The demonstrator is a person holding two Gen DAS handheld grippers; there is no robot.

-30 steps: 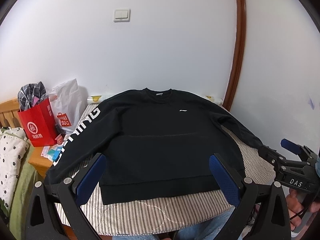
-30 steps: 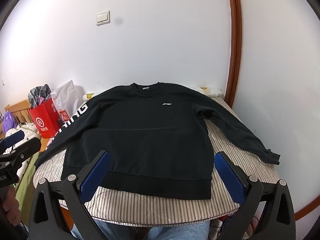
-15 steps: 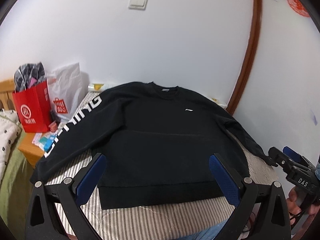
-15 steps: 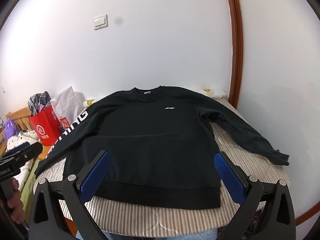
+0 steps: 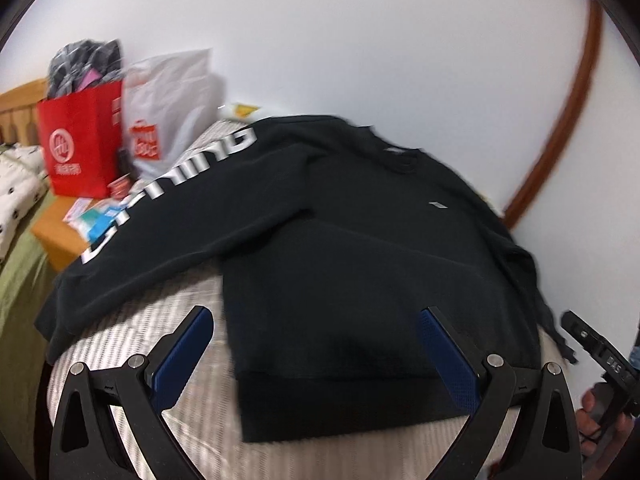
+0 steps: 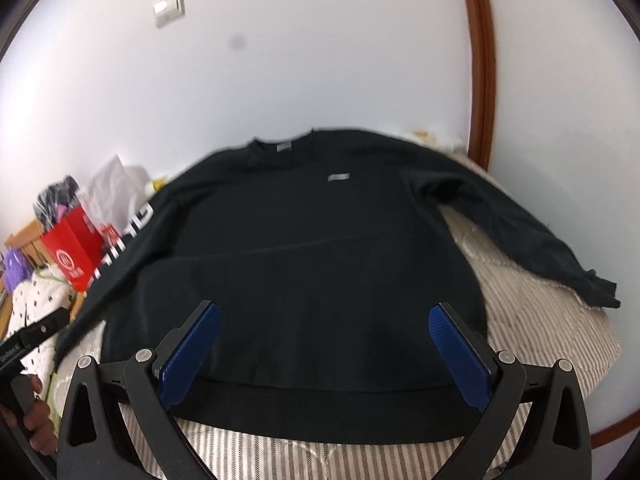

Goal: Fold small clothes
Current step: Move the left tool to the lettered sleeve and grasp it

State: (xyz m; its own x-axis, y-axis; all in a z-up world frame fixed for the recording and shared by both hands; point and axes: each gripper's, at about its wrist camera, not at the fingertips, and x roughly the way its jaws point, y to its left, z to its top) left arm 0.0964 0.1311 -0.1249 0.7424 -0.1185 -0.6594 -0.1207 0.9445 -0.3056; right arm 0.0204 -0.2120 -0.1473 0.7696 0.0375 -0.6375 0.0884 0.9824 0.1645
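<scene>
A black sweatshirt [image 5: 360, 264] lies flat, front up, on a striped round table [image 5: 132, 320], sleeves spread out. Its left sleeve [image 5: 168, 200] carries white lettering; in the right wrist view the sweatshirt [image 6: 304, 264] fills the middle and its plain right sleeve [image 6: 520, 232] hangs toward the table's right edge. My left gripper [image 5: 316, 332] is open and empty, above the hem's left part. My right gripper [image 6: 324, 328] is open and empty, above the middle of the hem. Neither touches the cloth.
A red paper bag [image 5: 80, 144] and a white plastic bag [image 5: 168, 100] stand left of the table, on a wooden stand [image 5: 56, 236] with small packets. A bed with dotted bedding [image 5: 16, 184] lies far left. A white wall and brown door frame [image 6: 480, 64] stand behind.
Both grippers have moved forward and lower toward the sweatshirt's hem. The left view has swung left, toward the lettered sleeve. Both stay open.
</scene>
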